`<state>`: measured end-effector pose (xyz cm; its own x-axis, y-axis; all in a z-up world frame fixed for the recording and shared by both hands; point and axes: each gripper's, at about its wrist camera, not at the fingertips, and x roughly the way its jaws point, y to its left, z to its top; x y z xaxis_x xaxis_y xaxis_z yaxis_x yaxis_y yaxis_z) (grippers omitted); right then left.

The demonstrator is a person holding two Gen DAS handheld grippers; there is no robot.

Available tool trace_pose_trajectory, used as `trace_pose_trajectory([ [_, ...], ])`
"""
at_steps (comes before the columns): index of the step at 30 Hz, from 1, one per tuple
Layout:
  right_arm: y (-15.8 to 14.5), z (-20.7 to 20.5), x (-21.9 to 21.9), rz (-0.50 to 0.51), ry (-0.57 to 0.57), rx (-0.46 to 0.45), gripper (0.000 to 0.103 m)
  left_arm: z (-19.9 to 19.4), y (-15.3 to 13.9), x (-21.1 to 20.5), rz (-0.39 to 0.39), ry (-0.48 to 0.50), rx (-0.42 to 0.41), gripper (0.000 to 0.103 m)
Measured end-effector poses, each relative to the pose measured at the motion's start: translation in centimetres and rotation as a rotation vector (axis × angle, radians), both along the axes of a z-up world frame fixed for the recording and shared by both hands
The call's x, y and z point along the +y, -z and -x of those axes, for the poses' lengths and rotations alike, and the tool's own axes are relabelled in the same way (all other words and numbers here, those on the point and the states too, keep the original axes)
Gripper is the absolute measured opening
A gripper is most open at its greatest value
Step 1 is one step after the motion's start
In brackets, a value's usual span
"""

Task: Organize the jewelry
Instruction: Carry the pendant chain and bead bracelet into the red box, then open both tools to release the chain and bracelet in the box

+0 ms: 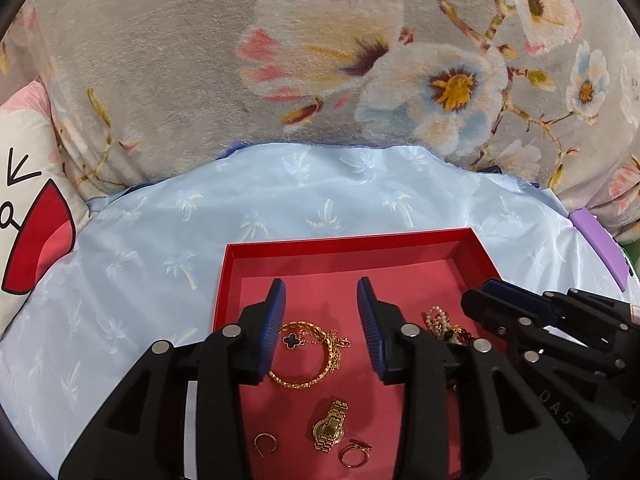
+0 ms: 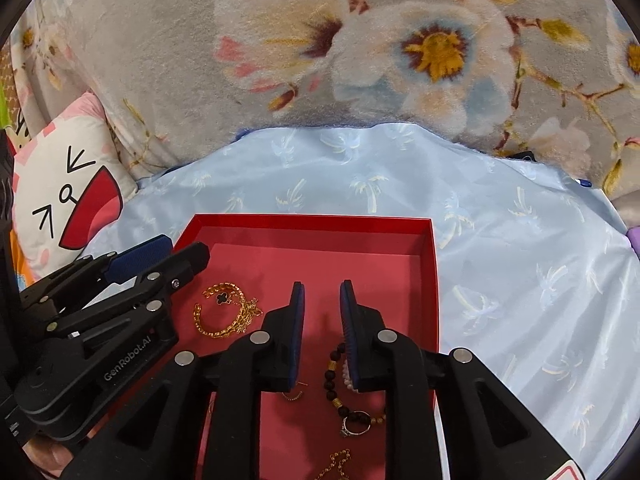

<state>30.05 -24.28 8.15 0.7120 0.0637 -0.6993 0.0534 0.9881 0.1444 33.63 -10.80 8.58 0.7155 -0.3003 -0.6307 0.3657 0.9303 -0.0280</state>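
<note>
A red tray lies on a pale blue cloth and holds jewelry. My left gripper is open above a gold chain bracelet with a black clover charm, holding nothing. Nearer the camera lie a gold watch, a gold hoop earring and a gold ring. My right gripper is open above a dark bead bracelet and pearl strand, with a silver ring and a gold chain below. It also shows in the left wrist view.
The pale blue cloth has a palm print. A grey floral blanket rises behind it. A cartoon pillow sits at the left. A purple object lies at the right edge.
</note>
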Motion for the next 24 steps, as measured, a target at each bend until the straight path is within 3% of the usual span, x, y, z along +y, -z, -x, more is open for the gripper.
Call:
trace_pose_trajectory([
  [17, -0.3, 3.8, 0.8, 0.003, -0.005, -0.015, 0.02, 2.8, -0.4, -0.1, -0.005, 0.006, -0.005, 0.036],
  [22, -0.6, 5.4, 1.1, 0.007, 0.002, -0.028, 0.031, 4.4, -0.5, -0.2, -0.027, 0.002, -0.023, 0.043],
  [24, -0.9, 6.3, 1.4, 0.025, 0.012, -0.041, 0.031, 5.1, -0.5, -0.2, -0.036, -0.006, -0.035, 0.045],
])
